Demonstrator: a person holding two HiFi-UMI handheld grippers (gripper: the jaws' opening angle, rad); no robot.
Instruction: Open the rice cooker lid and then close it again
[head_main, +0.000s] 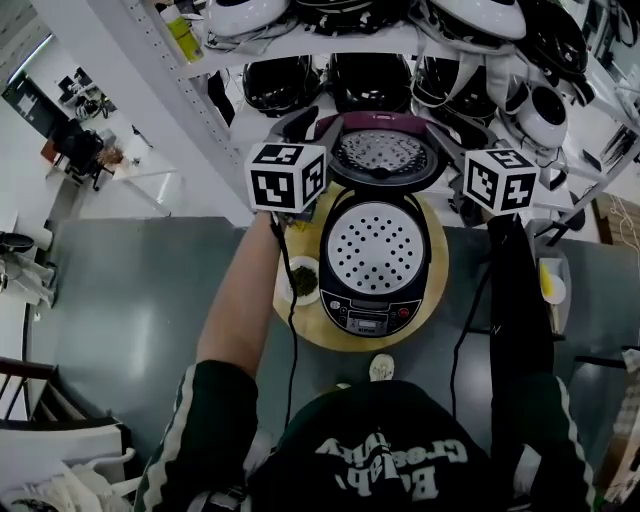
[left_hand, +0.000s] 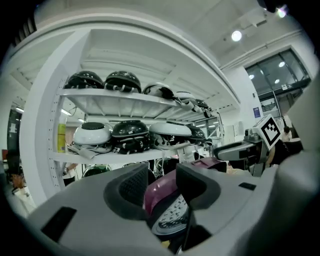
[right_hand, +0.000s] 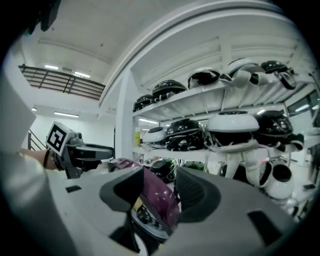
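L gripper (left_hand: 162, 189), R gripper (right_hand: 158, 192) fingers tight on raised lid (head_main: 385, 155); rim mostly hidden.

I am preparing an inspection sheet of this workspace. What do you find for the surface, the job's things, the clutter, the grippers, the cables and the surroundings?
Surface: grey table; round wooden board under the cooker.
Job's things: rice cooker on the board; lid raised upright at the back; perforated white tray showing inside.
Clutter: small dish of green bits at the cooker's left; white object just off the board; dish with something yellow at the right.
Grippers: left gripper and right gripper each have the lid's purple rim between the jaws, apparently clamped.
Cables: black cable along the left arm; another beside the right.
Surroundings: white shelves of helmets behind.
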